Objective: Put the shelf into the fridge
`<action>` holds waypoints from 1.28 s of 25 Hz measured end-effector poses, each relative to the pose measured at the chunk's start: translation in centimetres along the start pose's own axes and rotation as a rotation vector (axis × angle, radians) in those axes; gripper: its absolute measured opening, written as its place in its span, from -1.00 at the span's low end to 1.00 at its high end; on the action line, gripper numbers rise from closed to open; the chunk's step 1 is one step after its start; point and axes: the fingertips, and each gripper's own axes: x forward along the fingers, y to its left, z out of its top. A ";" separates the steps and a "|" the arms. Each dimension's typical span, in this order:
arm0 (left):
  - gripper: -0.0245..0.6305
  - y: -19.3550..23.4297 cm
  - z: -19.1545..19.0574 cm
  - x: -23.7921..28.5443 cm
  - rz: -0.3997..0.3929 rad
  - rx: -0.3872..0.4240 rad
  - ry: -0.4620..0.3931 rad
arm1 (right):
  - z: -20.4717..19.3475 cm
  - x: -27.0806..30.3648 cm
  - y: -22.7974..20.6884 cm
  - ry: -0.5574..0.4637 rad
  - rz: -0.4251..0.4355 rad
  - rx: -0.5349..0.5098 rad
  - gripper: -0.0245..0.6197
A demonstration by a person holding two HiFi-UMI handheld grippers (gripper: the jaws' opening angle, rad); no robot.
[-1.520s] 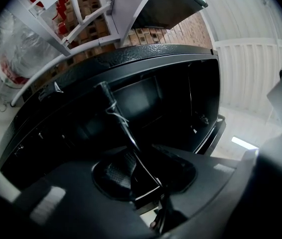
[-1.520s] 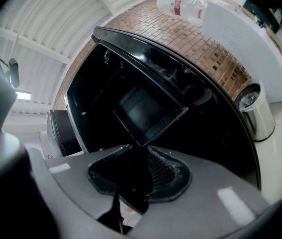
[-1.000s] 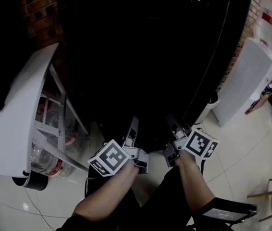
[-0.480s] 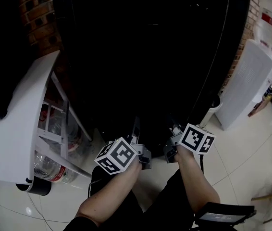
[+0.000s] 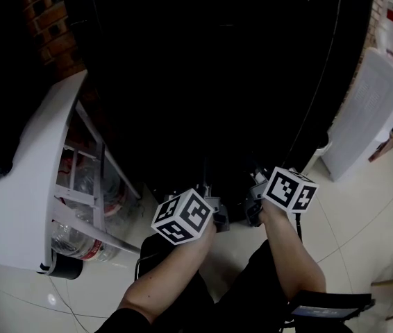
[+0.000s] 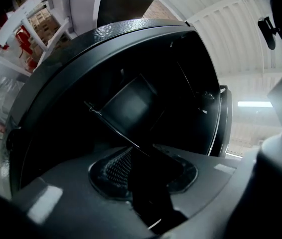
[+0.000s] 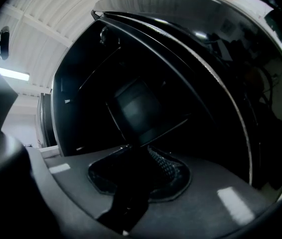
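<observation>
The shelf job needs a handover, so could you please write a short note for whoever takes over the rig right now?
Tools: the left tool is shut on an edge of the shelf; the right tool is shut on that shelf too.
Things: the shelf is a dark panel, held tilted and pointing into the cavity of the fridge. The door stands open at the left, with bottles in its racks.
Done: shelf gripped and at the opening.
Left: probably level it, slide it onto its supports, then release. The supports are too dark to make out.
</observation>
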 end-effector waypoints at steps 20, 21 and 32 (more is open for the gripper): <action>-0.60 1.7 0.8 2.7 0.020 0.037 -0.044 | 0.2 3.1 -0.4 0.044 0.008 -0.064 -0.64; -0.60 1.7 0.7 2.8 0.019 0.033 -0.045 | 0.3 3.2 -0.5 0.044 0.008 -0.066 -0.64; -0.57 2.1 0.9 3.6 0.017 0.060 -0.037 | 0.4 4.1 -0.7 0.044 0.009 -0.086 -0.67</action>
